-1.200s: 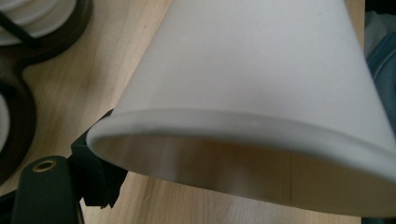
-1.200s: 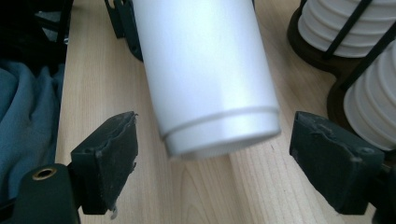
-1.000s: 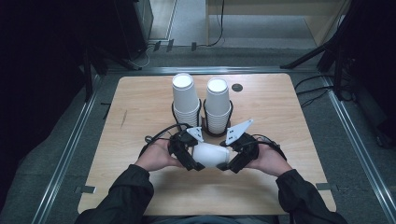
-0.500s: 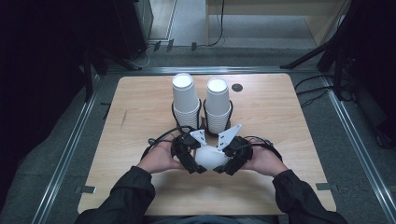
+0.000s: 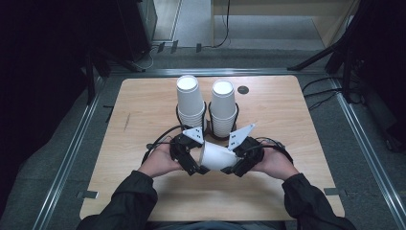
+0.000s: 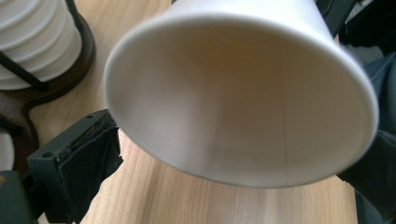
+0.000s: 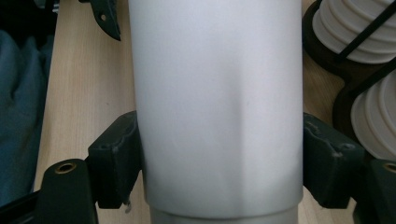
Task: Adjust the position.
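High view: a white paper cup (image 5: 218,156) lies sideways above the table (image 5: 297,120), clamped by the right gripper (image 5: 235,165); the left gripper (image 5: 195,165) has just been opening wide around its rim, near the cup stacks (image 5: 191,103).

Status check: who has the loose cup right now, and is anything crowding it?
Right gripper clamped on paper cup, jaws just closed. Left gripper at cup's rim, jaws just opened, pads off. Two cup stacks close behind; table otherwise free.
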Demonstrator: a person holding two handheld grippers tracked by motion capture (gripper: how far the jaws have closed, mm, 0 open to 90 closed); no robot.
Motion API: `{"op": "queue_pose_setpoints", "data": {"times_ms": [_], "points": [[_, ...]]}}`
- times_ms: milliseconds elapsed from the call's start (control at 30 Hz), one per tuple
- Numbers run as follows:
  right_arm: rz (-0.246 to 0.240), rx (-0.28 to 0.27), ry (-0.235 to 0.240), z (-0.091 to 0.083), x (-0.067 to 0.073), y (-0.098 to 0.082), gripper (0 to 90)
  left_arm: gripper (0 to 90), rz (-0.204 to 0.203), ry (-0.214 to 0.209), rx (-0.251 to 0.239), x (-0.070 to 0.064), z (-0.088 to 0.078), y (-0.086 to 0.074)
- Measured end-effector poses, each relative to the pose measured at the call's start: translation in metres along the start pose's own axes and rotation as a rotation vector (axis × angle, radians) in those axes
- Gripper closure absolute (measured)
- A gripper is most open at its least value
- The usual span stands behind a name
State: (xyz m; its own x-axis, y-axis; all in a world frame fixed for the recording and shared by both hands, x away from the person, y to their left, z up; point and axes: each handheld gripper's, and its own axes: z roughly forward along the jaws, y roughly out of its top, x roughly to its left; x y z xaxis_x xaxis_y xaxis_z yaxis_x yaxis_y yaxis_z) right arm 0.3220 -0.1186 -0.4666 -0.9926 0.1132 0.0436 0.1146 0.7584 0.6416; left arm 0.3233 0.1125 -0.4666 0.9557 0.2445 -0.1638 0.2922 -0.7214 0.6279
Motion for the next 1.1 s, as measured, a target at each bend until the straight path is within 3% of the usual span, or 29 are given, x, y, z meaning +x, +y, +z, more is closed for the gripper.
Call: {"op": "queue_pose_setpoints", "data": {"times_ms": [133, 300, 500, 600, 733, 1000, 1100], "points": [[0.015, -0.025, -0.003, -0.005, -0.002, -0.001, 23.2, 0.0, -0.016, 0.008, -0.024, 0.002, -0.005, -0.003], [0.055, -0.089, -0.011, -0.015, -0.005, -0.004, 23.2, 0.0, -0.059, 0.005, -0.085, 0.005, -0.012, -0.005], [0.084, -0.124, -0.014, -0.02, -0.006, -0.006, 23.1, 0.0, -0.091, -0.004, -0.146, 0.005, -0.02, -0.009], [0.113, -0.182, -0.004, -0.024, -0.006, -0.007, 23.1, 0.0, -0.125, -0.017, -0.231, 0.005, -0.026, -0.012], [0.118, -0.207, -0.005, -0.026, -0.004, -0.006, 23.1, 0.0, -0.13, -0.018, -0.261, 0.002, -0.029, -0.012], [0.123, -0.294, 0.025, -0.023, -0.002, 0.0, 23.1, 0.0, -0.172, -0.08, -0.339, -0.001, -0.027, -0.003], [0.122, -0.307, 0.03, -0.022, -0.001, 0.002, 23.1, 0.0, -0.175, -0.079, -0.35, -0.002, -0.026, -0.002]]}}
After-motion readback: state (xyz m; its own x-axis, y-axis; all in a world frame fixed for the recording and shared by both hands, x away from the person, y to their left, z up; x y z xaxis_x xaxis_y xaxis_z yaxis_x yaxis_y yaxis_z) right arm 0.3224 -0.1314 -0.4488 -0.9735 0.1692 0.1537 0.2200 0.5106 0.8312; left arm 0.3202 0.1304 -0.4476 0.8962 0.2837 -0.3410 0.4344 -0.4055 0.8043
